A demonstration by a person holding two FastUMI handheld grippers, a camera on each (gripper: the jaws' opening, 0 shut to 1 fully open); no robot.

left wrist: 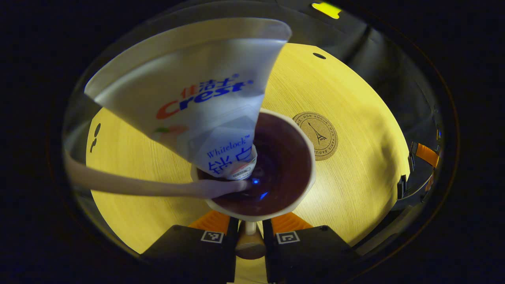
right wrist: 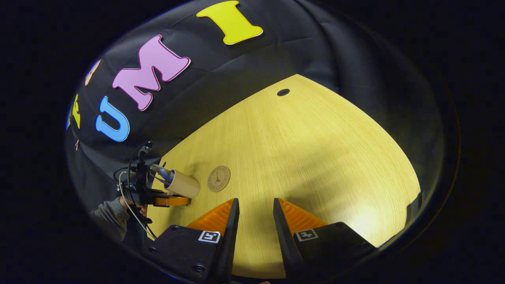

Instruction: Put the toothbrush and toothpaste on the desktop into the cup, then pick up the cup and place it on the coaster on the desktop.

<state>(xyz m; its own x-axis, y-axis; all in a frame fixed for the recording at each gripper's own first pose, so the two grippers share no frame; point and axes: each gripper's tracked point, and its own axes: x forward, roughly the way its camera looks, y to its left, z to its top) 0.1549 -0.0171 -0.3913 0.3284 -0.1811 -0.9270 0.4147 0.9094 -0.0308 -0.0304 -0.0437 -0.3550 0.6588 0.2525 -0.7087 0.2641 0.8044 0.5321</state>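
Both fingers of the left gripper (left wrist: 250, 232) are closed on the handle of the cup (left wrist: 268, 209), which sits directly ahead of them with its dark inside facing the camera in the left gripper view. Inside the cup stand the toothpaste (left wrist: 197, 102), cap end down and its flat tail fanning up toward the camera, and the toothbrush (left wrist: 130, 185), whose pale handle leans out over the rim to the left. Just past the cup's far rim, a little to the right, the round coaster (left wrist: 315, 135) lies flat on the desktop (left wrist: 355, 90), apart from the cup. In the right gripper view the right gripper (right wrist: 255, 213) has its fingers spread apart with nothing between them, over bare desktop near its edge; farther off to the left there, the cup sits beside the coaster.
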